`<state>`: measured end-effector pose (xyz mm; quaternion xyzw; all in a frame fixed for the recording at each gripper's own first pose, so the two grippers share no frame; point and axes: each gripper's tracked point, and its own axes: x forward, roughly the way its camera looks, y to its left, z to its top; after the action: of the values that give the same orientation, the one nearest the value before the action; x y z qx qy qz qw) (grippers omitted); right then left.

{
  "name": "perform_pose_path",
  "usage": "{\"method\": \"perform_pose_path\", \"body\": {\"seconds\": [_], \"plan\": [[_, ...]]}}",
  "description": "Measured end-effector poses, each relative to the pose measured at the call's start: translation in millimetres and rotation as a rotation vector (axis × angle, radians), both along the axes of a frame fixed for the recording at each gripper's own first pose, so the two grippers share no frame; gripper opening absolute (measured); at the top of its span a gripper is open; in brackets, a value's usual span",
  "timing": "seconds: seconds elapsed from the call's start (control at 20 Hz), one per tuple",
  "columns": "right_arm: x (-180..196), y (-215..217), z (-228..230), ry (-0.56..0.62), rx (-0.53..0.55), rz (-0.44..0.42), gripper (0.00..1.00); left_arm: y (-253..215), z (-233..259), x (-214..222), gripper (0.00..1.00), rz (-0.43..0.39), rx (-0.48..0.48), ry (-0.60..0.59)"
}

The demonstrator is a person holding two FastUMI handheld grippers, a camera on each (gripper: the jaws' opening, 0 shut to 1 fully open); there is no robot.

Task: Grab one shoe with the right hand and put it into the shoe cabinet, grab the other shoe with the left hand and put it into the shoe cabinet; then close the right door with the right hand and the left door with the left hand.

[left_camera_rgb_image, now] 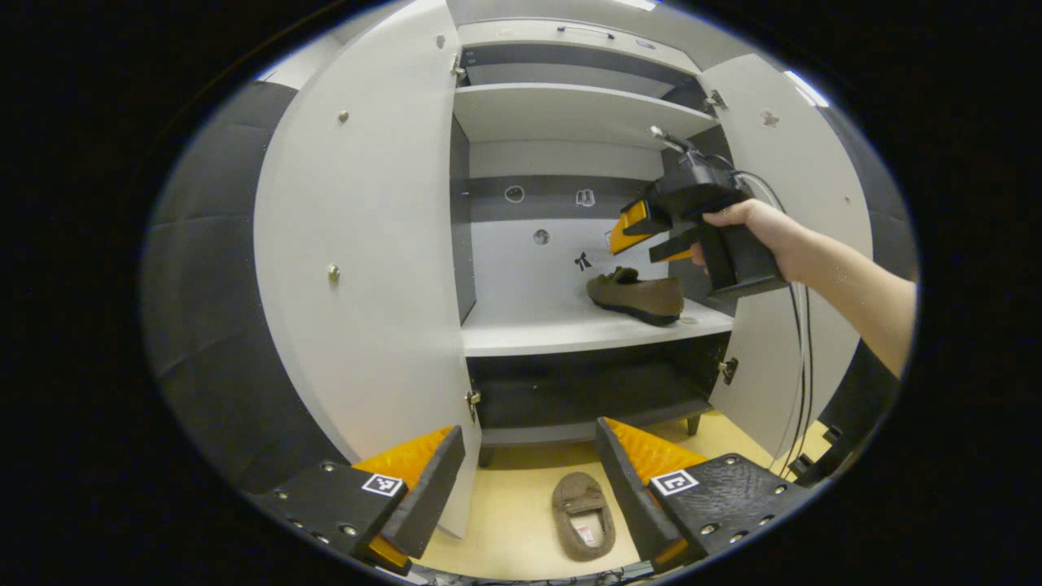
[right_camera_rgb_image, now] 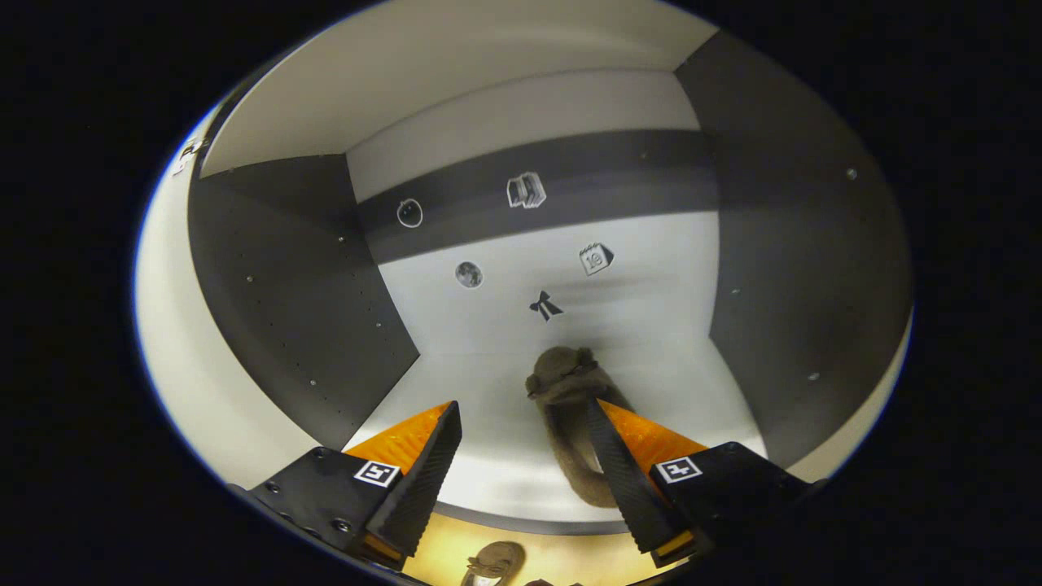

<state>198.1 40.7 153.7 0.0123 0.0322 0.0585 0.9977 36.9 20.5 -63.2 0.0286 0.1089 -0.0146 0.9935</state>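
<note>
**First shoe shelved, second one waiting on the floor**

One shoe (left_camera_rgb_image: pixel 637 296) already lies on the middle shelf (left_camera_rgb_image: pixel 570 330) of the shoe cabinet (left_camera_rgb_image: pixel 570 114), toward the shelf's right end, toe pointing at the back wall. The right gripper (left_camera_rgb_image: pixel 651 236) hangs above and just in front of that shoe, fingers spread with nothing between them; in the right gripper view one finger (right_camera_rgb_image: pixel 615 468) crosses in front of the shoe (right_camera_rgb_image: pixel 570 407) without gripping it, so the first placing looks finished and the right hand seems free to leave the cabinet.

The step in hand is judged to be the second shoe. It (left_camera_rgb_image: pixel 583 517) lies on the floor (left_camera_rgb_image: pixel 521 505) in front of the cabinet, below the shelf, opening up and toe toward the cabinet. The left gripper (left_camera_rgb_image: pixel 529 488) is parted and holds nothing, and the shoe shows between its fingers, farther down. The next move calls for lowering the left gripper to the shoe, closing on its sides, then lifting it onto the shelf left of the first shoe.

Both shoes are soft brown slip-ons. The left door (left_camera_rgb_image: pixel 366 244) and right door (left_camera_rgb_image: pixel 781 244) stand wide open.
</note>
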Motion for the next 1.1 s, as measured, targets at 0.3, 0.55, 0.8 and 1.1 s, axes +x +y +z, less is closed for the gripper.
{"method": "perform_pose_path", "body": {"seconds": [0.3,0.55,0.8,1.1], "plan": [[-100,-10,-16,-0.135,0.009,-0.055,0.98,-17,-50,15,0.94,-0.108,-0.053,0.058],[-173,-34,-67,-0.163,-0.047,-0.138,0.98,-32,-114,32,0.94,-0.22,-0.091,0.196],[-239,-68,-105,-0.163,0.045,-0.26,0.98,-46,-180,44,0.94,-0.311,-0.088,0.303],[-317,-121,-102,-0.25,0.108,-0.464,0.98,-55,-246,43,0.97,-0.384,-0.003,0.449]]}}
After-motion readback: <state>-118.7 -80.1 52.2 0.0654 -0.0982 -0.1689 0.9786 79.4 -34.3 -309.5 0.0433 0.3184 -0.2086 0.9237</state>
